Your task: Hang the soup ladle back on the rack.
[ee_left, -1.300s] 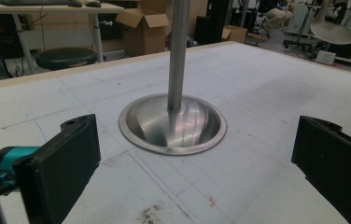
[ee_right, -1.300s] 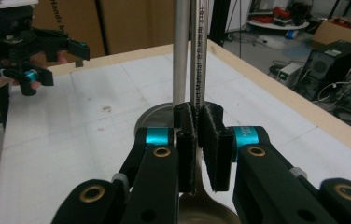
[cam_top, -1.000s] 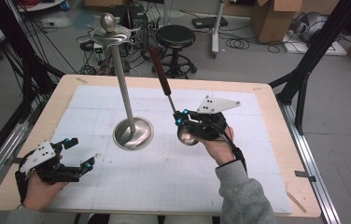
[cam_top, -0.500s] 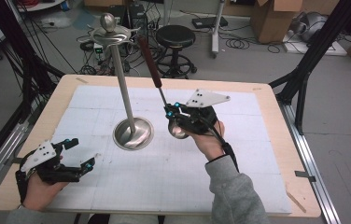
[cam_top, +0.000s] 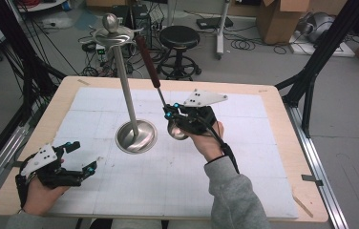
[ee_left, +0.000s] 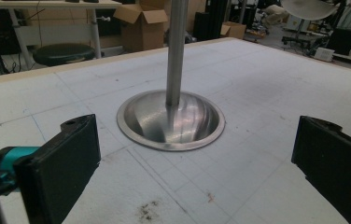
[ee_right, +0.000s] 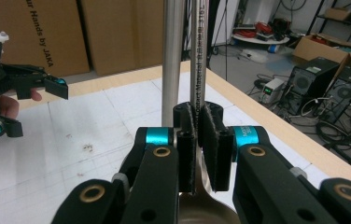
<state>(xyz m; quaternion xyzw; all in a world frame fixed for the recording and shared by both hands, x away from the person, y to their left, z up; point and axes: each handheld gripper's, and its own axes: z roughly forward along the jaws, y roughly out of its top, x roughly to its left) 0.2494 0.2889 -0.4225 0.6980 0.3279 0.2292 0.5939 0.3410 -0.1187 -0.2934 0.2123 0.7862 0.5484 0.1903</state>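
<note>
A steel stand rises from a round base (cam_top: pixel 136 136) on the white mat, its pole (cam_top: pixel 122 81) ending in a disc and knob (cam_top: pixel 113 31). My right gripper (cam_top: pixel 170 114) is shut on the thin steel shaft of a ladle just right of the base. The ladle's bowl (cam_top: pixel 176 131) hangs below the jaws and its brown handle (cam_top: pixel 148 62) slants up toward the disc. In the right gripper view the shaft (ee_right: pixel 197 60) is pinched by my right gripper (ee_right: pixel 197 140), close beside the pole (ee_right: pixel 172 56). My left gripper (cam_top: pixel 83 156) rests open at the front left, facing the base (ee_left: pixel 171 119).
The wooden table edge (cam_top: pixel 282 124) frames the white mat. Behind the table stand a black stool (cam_top: pixel 180 36), cables and cardboard boxes (cam_top: pixel 282 19). Black frame legs (cam_top: pixel 311 81) stand at the right.
My right gripper has carried the ladle leftward toward the stand, and the brown handle now reaches close to the top disc. The left gripper has stayed put.
</note>
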